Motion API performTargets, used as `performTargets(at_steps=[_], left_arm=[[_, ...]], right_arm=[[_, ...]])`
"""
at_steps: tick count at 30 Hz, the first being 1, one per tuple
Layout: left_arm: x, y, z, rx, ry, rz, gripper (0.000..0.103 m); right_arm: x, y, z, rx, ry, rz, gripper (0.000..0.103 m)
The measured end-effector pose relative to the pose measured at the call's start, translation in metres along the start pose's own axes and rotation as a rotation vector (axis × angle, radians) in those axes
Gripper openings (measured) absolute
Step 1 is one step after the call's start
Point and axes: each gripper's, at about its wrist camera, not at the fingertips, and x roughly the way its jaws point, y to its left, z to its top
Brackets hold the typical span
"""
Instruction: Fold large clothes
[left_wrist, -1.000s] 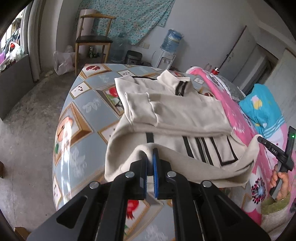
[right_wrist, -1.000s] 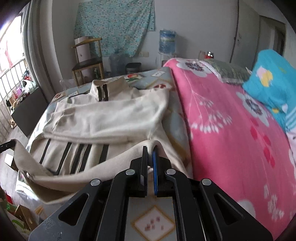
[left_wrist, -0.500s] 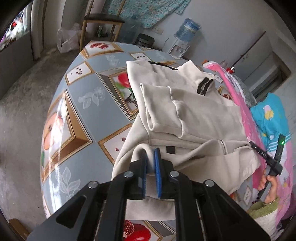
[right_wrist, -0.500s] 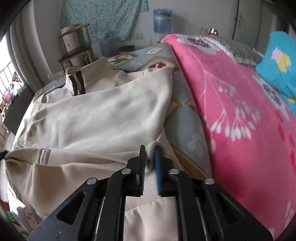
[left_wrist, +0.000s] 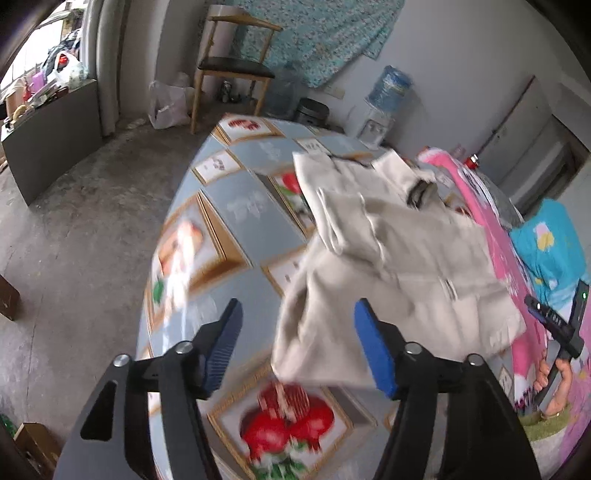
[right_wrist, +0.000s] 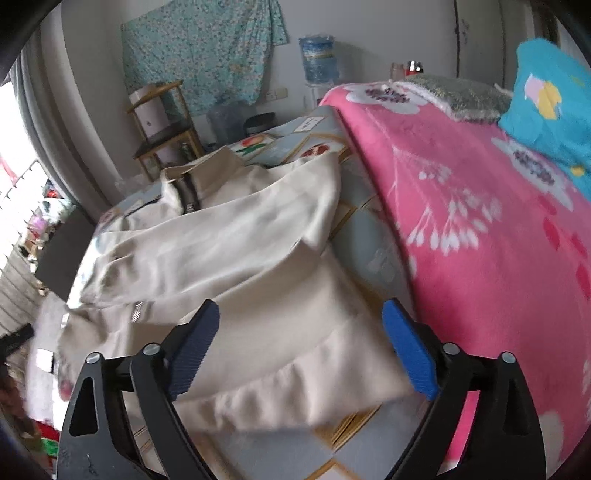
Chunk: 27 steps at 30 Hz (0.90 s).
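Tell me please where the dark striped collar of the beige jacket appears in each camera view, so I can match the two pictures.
Left wrist: collar right of centre, in the upper half, at the jacket's far end.
Right wrist: collar left of centre, in the upper half, again at the far end.
Shared landmark: blue water bottle by the back wall.

No readable text — faint white marking on right gripper body, blurred, illegible.

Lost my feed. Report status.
Left gripper and right gripper open, jaws just opened. Beige jacket released, folded on bed. Nothing in the way.
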Motion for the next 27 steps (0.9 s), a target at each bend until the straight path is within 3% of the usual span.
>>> performTargets(at_steps=[2,8,14,18,27], left_arm=[[-0.002,-0.008,-0.016,0.026,0.025,-0.016,0.070],[0.001,-0.033,-0.057,0.069,0.077,-0.063,0.072],[0.019,-0.043,-0.077,0.009,0.091,-0.137,0.072],[0.029,-0.036,-0.078,-0.082,0.068,-0.173,0.072],[0.054,0.015,-0.064,-0.439,0.038,-0.295,0.072]], right_arm=[[-0.007,0.001,-0.012,0.022,0.014,0.032,0.090],[-0.025,-0.004,-0.052,0.096,0.056,0.103,0.090],[-0.018,-0.014,-0.081,0.157,0.125,0.124,0.090],[-0.009,-0.025,-0.088,0.222,0.138,0.142,0.090],[0.008,-0.057,-0.078,0.435,0.067,0.232,0.085]])
